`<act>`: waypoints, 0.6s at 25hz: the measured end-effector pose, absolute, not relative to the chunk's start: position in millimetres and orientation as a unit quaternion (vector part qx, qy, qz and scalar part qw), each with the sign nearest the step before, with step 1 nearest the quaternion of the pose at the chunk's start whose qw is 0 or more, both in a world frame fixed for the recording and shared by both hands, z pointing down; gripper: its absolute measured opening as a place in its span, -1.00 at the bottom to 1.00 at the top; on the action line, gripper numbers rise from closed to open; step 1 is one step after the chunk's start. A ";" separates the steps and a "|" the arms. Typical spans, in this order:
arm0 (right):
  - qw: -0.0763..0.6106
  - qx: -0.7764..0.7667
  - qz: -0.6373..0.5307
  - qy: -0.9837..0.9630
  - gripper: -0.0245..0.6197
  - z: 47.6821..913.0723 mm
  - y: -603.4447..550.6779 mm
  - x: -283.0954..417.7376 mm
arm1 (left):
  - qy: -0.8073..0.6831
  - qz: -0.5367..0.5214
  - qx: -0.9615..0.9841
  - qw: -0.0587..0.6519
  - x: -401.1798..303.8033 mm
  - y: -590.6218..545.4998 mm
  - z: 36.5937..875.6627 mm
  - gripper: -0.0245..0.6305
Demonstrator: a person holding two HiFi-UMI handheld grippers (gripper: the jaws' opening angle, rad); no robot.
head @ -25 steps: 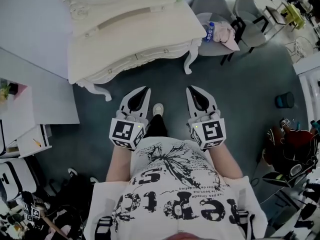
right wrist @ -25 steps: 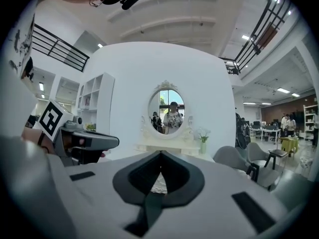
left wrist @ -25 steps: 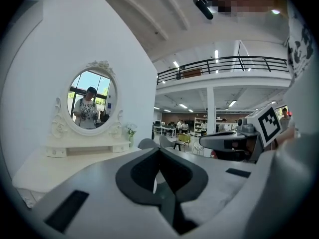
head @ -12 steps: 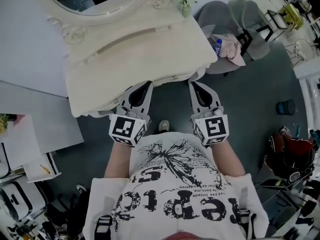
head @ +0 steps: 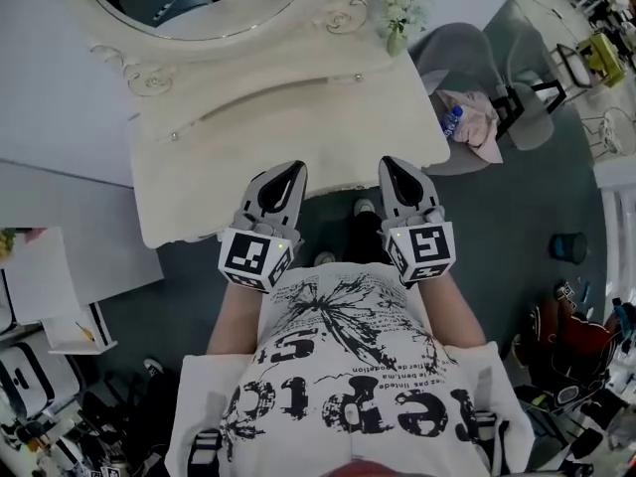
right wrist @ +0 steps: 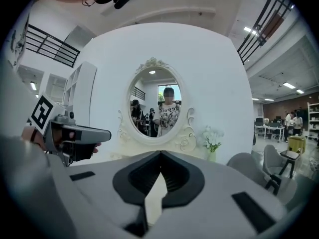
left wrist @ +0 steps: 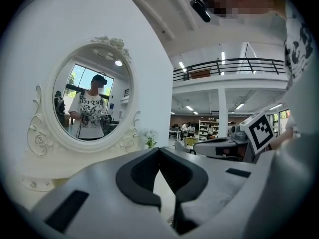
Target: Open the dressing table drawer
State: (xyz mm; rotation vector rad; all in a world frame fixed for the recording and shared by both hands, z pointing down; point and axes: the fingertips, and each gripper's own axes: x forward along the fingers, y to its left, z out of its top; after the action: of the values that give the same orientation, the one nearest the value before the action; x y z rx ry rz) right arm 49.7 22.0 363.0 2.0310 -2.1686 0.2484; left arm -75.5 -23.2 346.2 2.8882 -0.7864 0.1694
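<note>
**Both grippers at the dressing table's near edge, drawer not yet opened**

The left gripper (head: pixel 294 168) and right gripper (head: pixel 390 163) hang side by side over the near edge of the cream dressing table (head: pixel 298 132). Both sets of fingers are pressed together with nothing between them. They point toward the far side, at the oval mirror (head: pixel 199 3) and the vase of flowers (head: pixel 399 13) at the surface's far right. The drawer should be in the table's front, just under that near edge, but the overhang hides it in the head view. My read is that they're lining up on the front. The fingers will need to drop below the surface and part before they can take a knob.
</note>
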 end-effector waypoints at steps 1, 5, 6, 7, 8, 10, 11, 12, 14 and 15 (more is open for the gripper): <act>0.079 0.674 0.080 -0.730 -0.87 364.8 11.7 56.3 | -0.271 0.056 0.958 0.071 -70.9 -30.4 348.9 -0.90; 0.081 0.651 0.064 -0.752 -0.87 367.2 -31.6 84.9 | -0.315 0.053 0.945 0.072 -50.1 -62.9 353.9 -0.90; 0.084 0.644 0.063 -0.758 -0.87 367.9 -43.5 91.0 | -0.325 0.053 0.941 0.075 -45.6 -71.8 354.5 -0.90; 0.088 0.637 0.066 -0.763 -0.87 369.6 -55.4 96.3 | -0.334 0.054 0.938 0.078 -41.8 -80.7 355.2 -0.90; 0.092 0.629 0.071 -0.768 -0.87 372.6 -67.1 101.0 | -0.344 0.054 0.934 0.080 -38.4 -89.5 356.3 -0.90; 0.102 0.619 0.084 -0.774 -0.87 382.4 -89.0 111.5 | -0.362 0.054 0.927 0.080 -31.3 -106.8 360.1 -0.90; 0.109 0.615 0.089 -0.776 -0.87 389.0 -99.2 117.3 | -0.372 0.052 0.923 0.079 -27.3 -115.0 362.8 -0.90; 0.116 0.611 0.094 -0.778 -0.87 396.6 -108.7 122.8 | -0.383 0.050 0.919 0.079 -23.0 -122.7 366.3 -0.90; 0.124 0.597 0.104 -0.786 -0.87 413.6 -125.7 130.1 | -0.405 0.052 0.910 0.077 -15.2 -136.7 375.4 -0.90; 0.124 0.589 0.107 -0.792 -0.87 422.3 -133.4 131.9 | -0.414 0.056 0.905 0.075 -11.8 -143.3 380.6 -0.90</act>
State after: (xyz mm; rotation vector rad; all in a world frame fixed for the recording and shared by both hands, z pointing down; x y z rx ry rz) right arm 131.9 -133.4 422.3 1.7162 -2.3083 0.3125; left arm -11.8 -143.3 380.6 2.7159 -1.2424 0.1676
